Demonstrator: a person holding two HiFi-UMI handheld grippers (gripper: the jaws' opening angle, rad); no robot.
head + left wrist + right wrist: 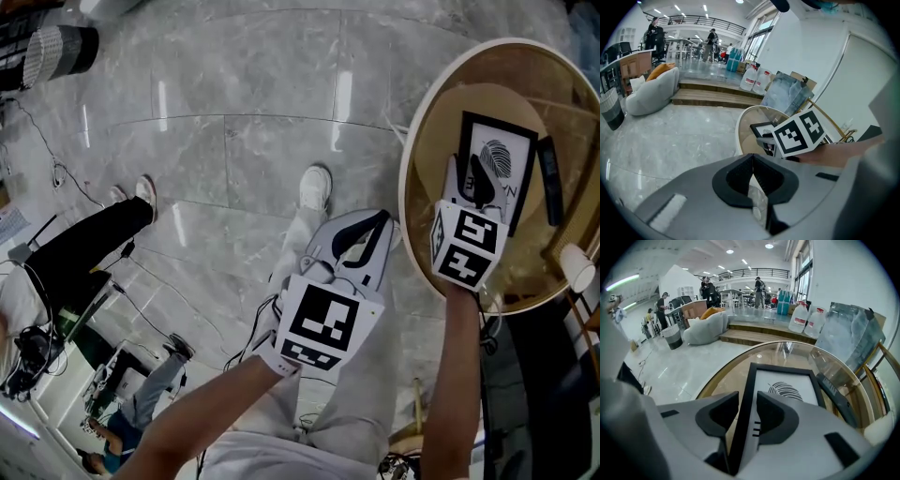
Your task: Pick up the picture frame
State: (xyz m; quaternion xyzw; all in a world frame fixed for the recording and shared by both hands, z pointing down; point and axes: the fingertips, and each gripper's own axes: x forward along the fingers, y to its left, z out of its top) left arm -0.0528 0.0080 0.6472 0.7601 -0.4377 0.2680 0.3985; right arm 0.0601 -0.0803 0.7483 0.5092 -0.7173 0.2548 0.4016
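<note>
Two hand-held grippers show, one in each hand. Nearest, the left hand-held gripper hangs over the floor, well apart from the picture frame and short of the rim of the tabletop. Its jaws are pressed together with nothing between them. The right hand-held gripper sits at the frame's near short end, jaws parted astride its left border. A sliver of tabletop shows between the left jaw and that border.

One picture frame, black around a white print with a dark whorl, is on the one round glass tabletop. Its long axis runs away from the person, in line with the right hand-held gripper. Just right of the frame, one slim dark bar lies parallel to it. Farther right of the frame is one white cylinder. Beyond the frame's far end, two water jugs stand on a step.
</note>
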